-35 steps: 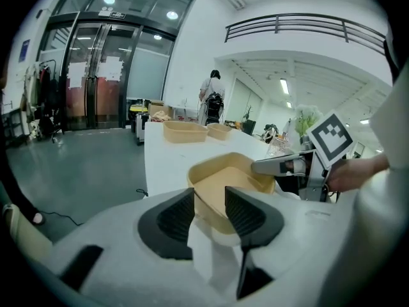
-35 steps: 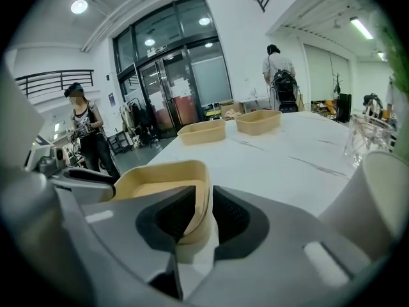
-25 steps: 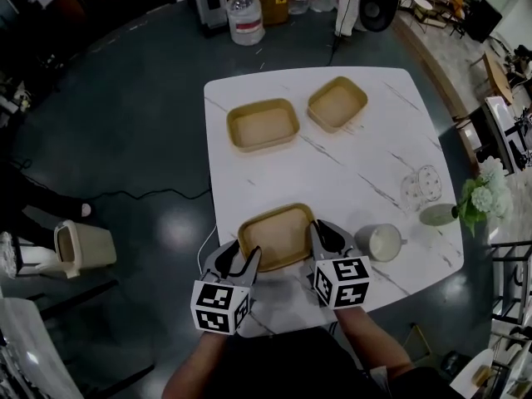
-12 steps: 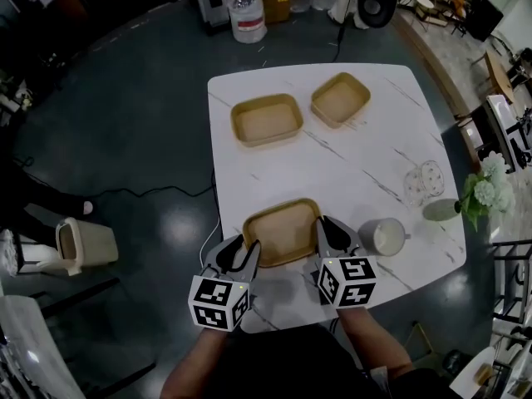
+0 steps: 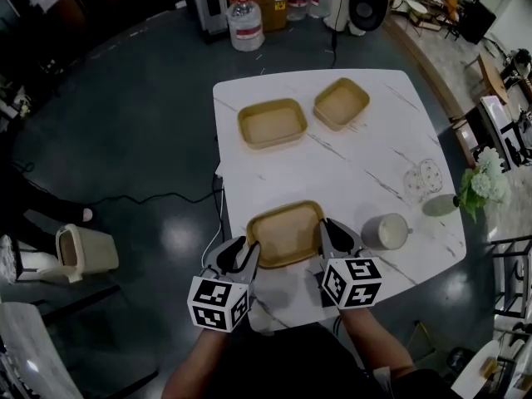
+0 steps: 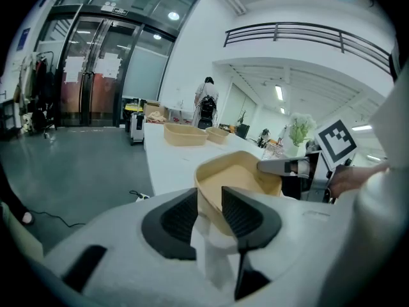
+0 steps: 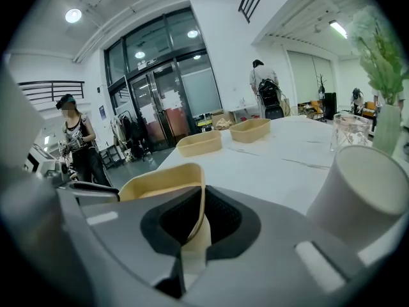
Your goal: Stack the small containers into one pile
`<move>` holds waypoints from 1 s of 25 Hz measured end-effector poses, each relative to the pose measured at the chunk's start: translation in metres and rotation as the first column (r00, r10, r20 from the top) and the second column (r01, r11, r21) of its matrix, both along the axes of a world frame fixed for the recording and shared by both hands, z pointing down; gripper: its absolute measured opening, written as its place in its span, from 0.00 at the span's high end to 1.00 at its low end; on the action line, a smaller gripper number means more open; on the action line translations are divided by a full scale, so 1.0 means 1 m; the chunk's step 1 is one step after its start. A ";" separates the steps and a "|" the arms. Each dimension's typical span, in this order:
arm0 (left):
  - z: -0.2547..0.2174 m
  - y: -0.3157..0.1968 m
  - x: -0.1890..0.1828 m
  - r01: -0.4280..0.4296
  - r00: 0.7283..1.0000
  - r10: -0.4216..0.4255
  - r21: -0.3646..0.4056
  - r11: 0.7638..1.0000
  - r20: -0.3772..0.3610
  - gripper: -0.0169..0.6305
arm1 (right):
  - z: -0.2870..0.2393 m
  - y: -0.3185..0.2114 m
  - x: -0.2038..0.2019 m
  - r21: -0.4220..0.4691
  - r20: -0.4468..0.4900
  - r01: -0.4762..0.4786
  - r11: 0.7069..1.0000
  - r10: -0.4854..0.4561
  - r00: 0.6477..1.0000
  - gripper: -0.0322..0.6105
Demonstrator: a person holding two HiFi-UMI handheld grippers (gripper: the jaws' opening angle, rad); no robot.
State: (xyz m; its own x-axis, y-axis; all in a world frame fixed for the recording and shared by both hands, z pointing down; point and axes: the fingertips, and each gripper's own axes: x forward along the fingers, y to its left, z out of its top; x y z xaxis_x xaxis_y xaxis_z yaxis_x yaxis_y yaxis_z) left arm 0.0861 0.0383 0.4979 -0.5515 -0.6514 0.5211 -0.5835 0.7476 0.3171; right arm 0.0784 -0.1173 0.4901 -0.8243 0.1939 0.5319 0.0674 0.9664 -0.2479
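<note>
Three tan containers lie on the white table [image 5: 357, 169]. The near container [image 5: 285, 233] sits at the front edge between my two grippers. My left gripper [image 5: 247, 253] has its jaws around the left wall [image 6: 204, 190]; they have just been closing, and the wall fills the gap between the pads. The right gripper [image 5: 330, 231] is shut on the right wall [image 7: 192, 190]. Two more containers stand at the far side, one to the left [image 5: 272, 123] and one to the right [image 5: 342, 103].
A white cup [image 5: 388, 231] stands just right of my right gripper. A clear glass [image 5: 422, 179] and a vase of flowers [image 5: 478, 185] are by the right edge. Bottles and boxes [image 5: 245, 11] stand on the floor beyond the table, and a bin [image 5: 83, 252] to the left.
My left gripper's jaws have narrowed onto the near container's left wall. The right gripper has kept its grip on the right wall.
</note>
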 end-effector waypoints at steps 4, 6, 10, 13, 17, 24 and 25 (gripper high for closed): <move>0.002 0.010 -0.005 -0.039 0.999 0.039 0.031 0.999 -0.006 0.80 | 0.000 0.010 0.000 -0.004 -0.004 -0.045 0.999 0.045 0.999 0.93; -0.002 0.020 -0.009 -0.071 0.997 0.071 0.039 0.997 -0.003 0.80 | -0.002 0.020 -0.001 -0.013 -0.005 -0.077 0.997 0.077 0.997 0.93; -0.012 0.050 -0.023 -0.114 0.994 0.114 0.053 0.992 0.001 0.80 | -0.011 0.052 -0.006 -0.030 -0.011 -0.121 0.992 0.120 0.993 0.93; -0.015 0.073 -0.032 -0.150 0.989 0.150 0.055 0.987 0.001 0.80 | -0.015 0.075 -0.011 -0.027 -0.010 -0.150 0.988 0.150 0.989 0.93; -0.016 0.098 -0.043 -0.212 0.977 0.212 0.057 0.976 0.008 0.80 | -0.016 0.101 -0.014 -0.024 -0.005 -0.209 0.978 0.209 0.978 0.93; -0.020 0.133 -0.051 -0.320 0.947 0.319 0.043 0.947 0.019 0.80 | -0.021 0.139 -0.007 -0.034 0.004 -0.304 0.952 0.305 0.952 0.93; -0.020 0.134 -0.052 -0.329 0.944 0.329 0.040 0.943 0.020 0.80 | -0.022 0.141 -0.005 -0.037 0.004 -0.316 0.948 0.316 0.949 0.93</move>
State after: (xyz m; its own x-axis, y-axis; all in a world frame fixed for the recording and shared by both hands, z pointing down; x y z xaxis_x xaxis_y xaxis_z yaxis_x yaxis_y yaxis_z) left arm 0.0342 0.1726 0.4776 -0.3090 -0.8192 0.4832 -0.7990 0.4991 0.3353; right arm 0.0738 0.0237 0.4684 -0.8515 -0.0587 0.5211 -0.2376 0.9290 -0.2836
